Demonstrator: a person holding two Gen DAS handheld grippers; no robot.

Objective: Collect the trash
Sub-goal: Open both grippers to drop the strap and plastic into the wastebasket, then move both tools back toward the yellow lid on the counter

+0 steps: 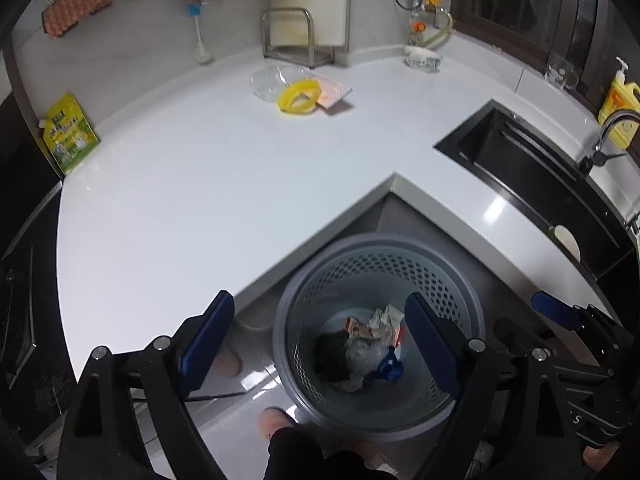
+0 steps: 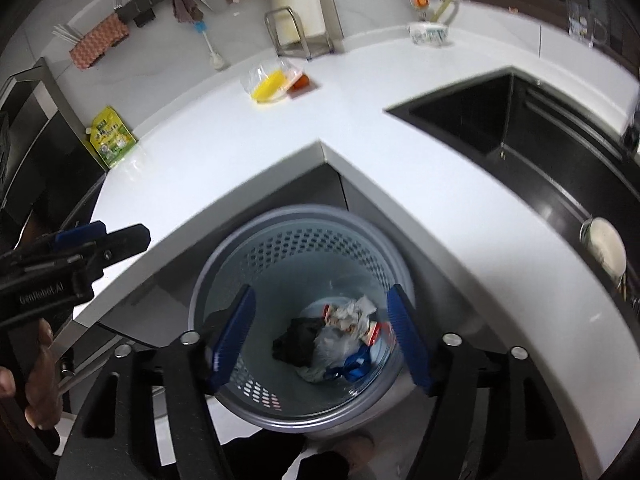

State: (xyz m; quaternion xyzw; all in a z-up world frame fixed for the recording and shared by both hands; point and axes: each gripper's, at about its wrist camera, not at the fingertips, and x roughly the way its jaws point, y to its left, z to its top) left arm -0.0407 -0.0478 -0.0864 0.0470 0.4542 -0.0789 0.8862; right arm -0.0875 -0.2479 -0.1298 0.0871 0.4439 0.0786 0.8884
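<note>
A grey perforated trash basket (image 1: 316, 280) stands on the floor inside the counter's corner; it also shows in the right wrist view (image 2: 320, 240). In it lie crumpled wrappers (image 1: 376, 326), a dark rag and a blue scrap (image 2: 356, 364). My left gripper (image 1: 320, 336) is open and empty above the basket. My right gripper (image 2: 320, 328) is open and empty above it too. On the counter far back lie a yellow ring (image 1: 299, 96), a clear plastic bag (image 1: 268, 80) and a pink packet (image 1: 334, 94).
A green-yellow pouch (image 1: 70, 136) stands at the counter's left end. A black sink (image 1: 528, 164) with a faucet is on the right. A bowl (image 1: 422, 58), a metal rack (image 1: 288, 36) and a yellow soap bottle (image 1: 620, 104) stand at the back.
</note>
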